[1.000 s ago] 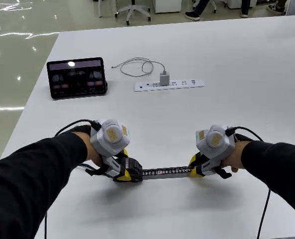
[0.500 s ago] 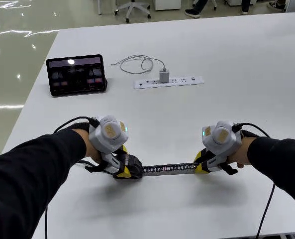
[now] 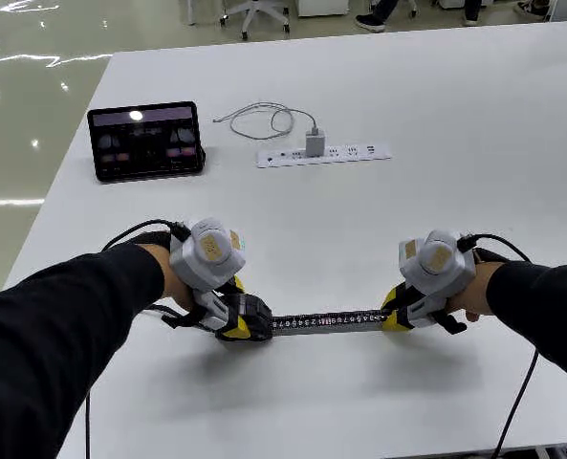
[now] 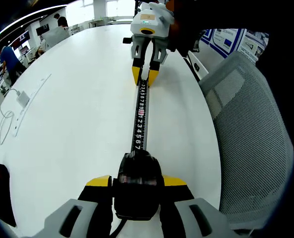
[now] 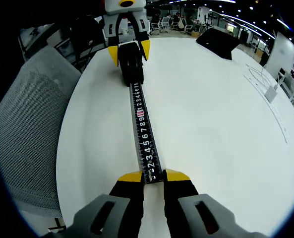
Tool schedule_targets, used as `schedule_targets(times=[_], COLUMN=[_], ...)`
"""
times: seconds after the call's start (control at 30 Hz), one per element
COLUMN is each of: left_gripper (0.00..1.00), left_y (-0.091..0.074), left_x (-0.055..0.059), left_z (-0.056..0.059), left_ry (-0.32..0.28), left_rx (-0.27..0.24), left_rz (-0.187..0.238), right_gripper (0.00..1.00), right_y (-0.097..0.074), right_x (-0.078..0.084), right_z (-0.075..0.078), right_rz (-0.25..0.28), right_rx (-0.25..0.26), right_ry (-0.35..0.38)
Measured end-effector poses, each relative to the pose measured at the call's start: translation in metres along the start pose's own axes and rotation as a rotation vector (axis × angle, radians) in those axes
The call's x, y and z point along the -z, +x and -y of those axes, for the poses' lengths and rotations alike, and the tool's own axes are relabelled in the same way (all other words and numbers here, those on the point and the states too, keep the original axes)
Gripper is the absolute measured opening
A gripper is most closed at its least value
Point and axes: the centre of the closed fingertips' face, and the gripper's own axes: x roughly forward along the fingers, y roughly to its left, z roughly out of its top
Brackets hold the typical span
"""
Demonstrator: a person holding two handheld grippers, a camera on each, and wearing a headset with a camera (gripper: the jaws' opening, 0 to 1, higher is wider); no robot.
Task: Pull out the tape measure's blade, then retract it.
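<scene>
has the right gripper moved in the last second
Yes. Against the power strip, the right gripper has shifted to the right, away from the tape measure case in the left gripper, drawing out more blade.

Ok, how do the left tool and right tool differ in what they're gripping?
The left tool is shut on the black tape measure case; the right tool is shut on the blade near its end. The left tool's jaws stand wide around the bulky case; the right tool's are nearly together on the thin blade. Both face each other low over the table.
</scene>
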Motion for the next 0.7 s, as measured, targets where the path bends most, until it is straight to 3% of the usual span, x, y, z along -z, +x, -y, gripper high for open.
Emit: schedule_targets(times=[0.7], left_gripper=[0.33], left_y=[-0.0004], left_x=[0.0001], left_z=[0.0014], left_ry=[-0.005], left_rx=[-0.002], left_rz=[0.000], right_gripper=[0.10], right_y=[-0.0060], right_x=[0.0099], right_z=[0.0013], right_rz=[-0.015], right_rx=[0.003], right_ry=[0.001])
